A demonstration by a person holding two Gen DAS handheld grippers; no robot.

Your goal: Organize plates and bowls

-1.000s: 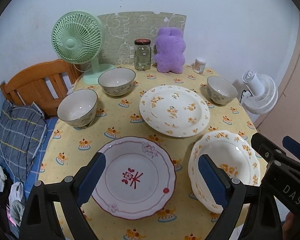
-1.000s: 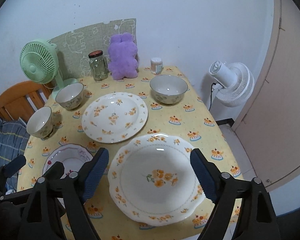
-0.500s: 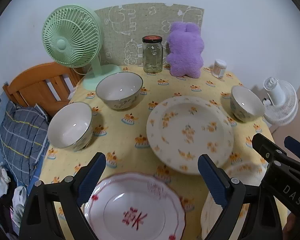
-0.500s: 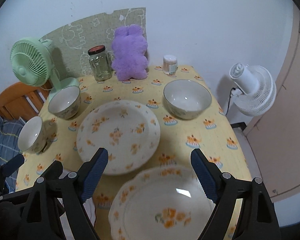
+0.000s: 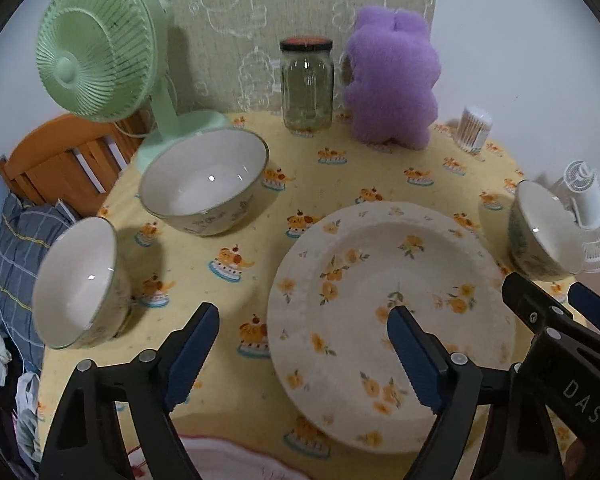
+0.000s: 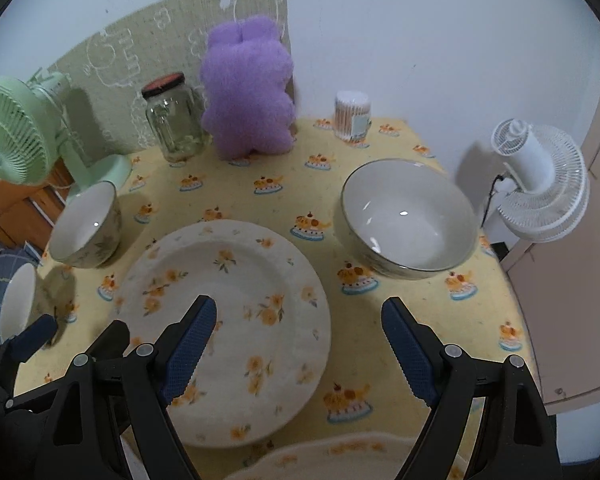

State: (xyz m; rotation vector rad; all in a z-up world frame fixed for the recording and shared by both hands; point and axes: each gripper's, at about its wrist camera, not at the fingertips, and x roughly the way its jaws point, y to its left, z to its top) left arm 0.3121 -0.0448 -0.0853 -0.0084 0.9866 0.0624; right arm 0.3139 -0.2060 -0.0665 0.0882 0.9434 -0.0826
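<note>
Plainly, nothing is held yet: the left gripper (image 5: pixel 300 354) is spread, its jaws having just been narrowed a little with nothing between them, and the right gripper (image 6: pixel 298 346) is spread wide and empty as well. Both are poised over the floral plate (image 5: pixel 392 312) at the middle of the yellow tablecloth (image 5: pixel 340 184), with two bowls to the left, the far bowl (image 5: pixel 204 186) and the near bowl (image 5: pixel 78 288), and a third bowl (image 6: pixel 410 218) to the right. A collision is judged possible, since the two grippers are carried close together above the same plate; a chipped rim could follow if a finger is set down on the glazed edge at an angle, and a shallow plate could be slid rather than lifted. The near bowl could be tipped by a careless sweep. Compared with the earlier frames, both cameras are found farther forward and lower: the red-patterned plate (image 5: pixel 228 458) and the scalloped plate (image 6: pixel 352 456) are reduced to slivers at the bottom edge, while the green fan (image 5: pixel 100 52), jar (image 5: pixel 307 84) and purple plush (image 5: pixel 392 80) loom larger
</note>
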